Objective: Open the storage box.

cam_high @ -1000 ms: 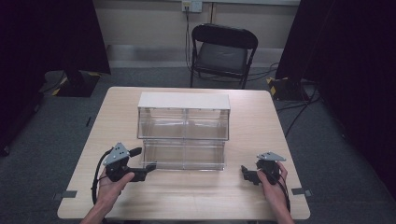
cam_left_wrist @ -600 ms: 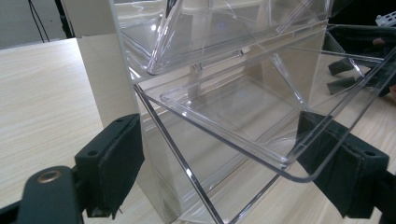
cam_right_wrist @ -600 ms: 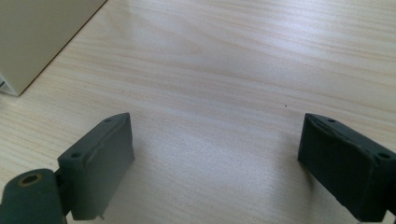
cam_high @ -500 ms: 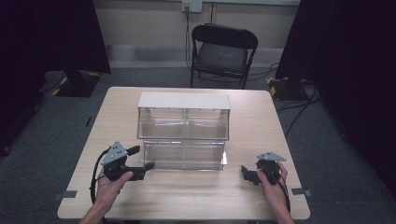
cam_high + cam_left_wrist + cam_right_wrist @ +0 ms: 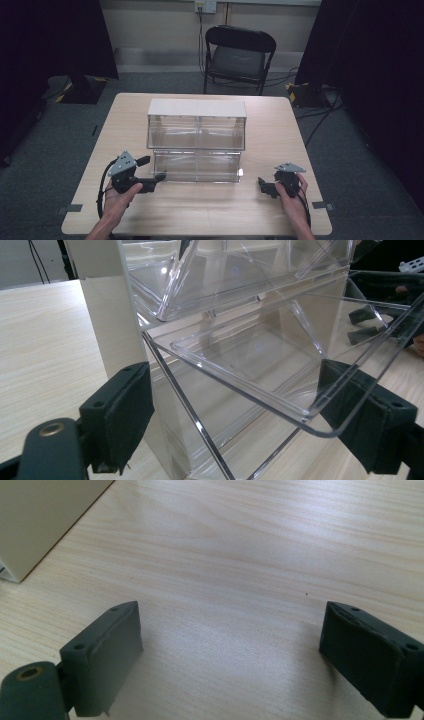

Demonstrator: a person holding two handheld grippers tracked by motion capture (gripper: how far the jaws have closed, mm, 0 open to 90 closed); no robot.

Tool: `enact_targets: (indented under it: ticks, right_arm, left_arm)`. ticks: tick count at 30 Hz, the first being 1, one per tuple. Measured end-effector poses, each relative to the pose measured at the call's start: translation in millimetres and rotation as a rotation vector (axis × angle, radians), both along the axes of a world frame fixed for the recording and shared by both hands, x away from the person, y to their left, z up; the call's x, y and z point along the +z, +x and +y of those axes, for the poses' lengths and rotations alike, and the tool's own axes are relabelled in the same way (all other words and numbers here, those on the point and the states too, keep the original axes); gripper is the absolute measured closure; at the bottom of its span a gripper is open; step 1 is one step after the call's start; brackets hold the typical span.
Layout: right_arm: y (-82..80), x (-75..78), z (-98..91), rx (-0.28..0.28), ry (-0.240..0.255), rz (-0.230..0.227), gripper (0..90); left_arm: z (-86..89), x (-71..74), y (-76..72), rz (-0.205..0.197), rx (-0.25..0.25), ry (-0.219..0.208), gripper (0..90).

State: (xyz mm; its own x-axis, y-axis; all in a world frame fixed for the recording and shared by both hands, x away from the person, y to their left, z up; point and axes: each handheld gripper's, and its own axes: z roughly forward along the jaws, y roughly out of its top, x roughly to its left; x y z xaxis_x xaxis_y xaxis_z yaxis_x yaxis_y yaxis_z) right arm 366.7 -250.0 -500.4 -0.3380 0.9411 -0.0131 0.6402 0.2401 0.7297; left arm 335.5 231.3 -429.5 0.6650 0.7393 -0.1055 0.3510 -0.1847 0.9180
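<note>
A small cabinet with a white top (image 5: 196, 107) and two clear plastic drawers stands mid-table. The lower drawer (image 5: 197, 167) sticks out toward me, and in the left gripper view it (image 5: 250, 355) tilts down under the upper drawer (image 5: 225, 275). My left gripper (image 5: 159, 179) sits at that drawer's front left corner. Its jaws (image 5: 232, 375) stand apart with the clear corner between them, and the left pad (image 5: 120, 410) is off the plastic. My right gripper (image 5: 261, 184) rests on the table right of the cabinet, open (image 5: 230, 610) over bare wood.
The light wooden table (image 5: 280, 130) has bare surface on both sides of the cabinet. A black folding chair (image 5: 237, 55) stands behind the far edge. The cabinet's pale side panel (image 5: 45, 515) shows at the top left of the right gripper view.
</note>
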Motion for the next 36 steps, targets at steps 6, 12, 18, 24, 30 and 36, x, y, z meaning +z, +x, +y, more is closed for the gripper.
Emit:
enact_targets:
  ticks: [6,12,18,24,30,36]
  right_arm:
    - [0.1,0.0,0.0,0.001,0.000,0.000,9.2]
    - [0.0,0.0,0.2,0.000,0.000,0.002,9.1]
    - [0.3,0.0,0.1,0.004,-0.001,0.001,8.9]
    - [0.5,0.0,0.2,0.006,-0.001,0.003,8.6]
    - [0.5,0.0,0.2,0.006,-0.001,0.002,8.6]
    - [0.5,0.0,0.1,0.007,-0.001,0.002,8.6]
  left_arm:
    - [0.3,1.3,-0.7,0.003,0.007,-0.008,15.5]
    - [1.3,3.3,-0.9,-0.005,0.010,-0.010,15.6]
    - [1.3,5.2,0.0,-0.003,0.009,-0.014,15.4]
    - [-1.3,8.6,1.1,0.007,0.003,-0.038,15.5]
    - [1.2,13.2,3.8,-0.010,0.018,-0.034,15.5]
    - [1.2,13.9,6.3,-0.014,0.020,-0.035,15.6]
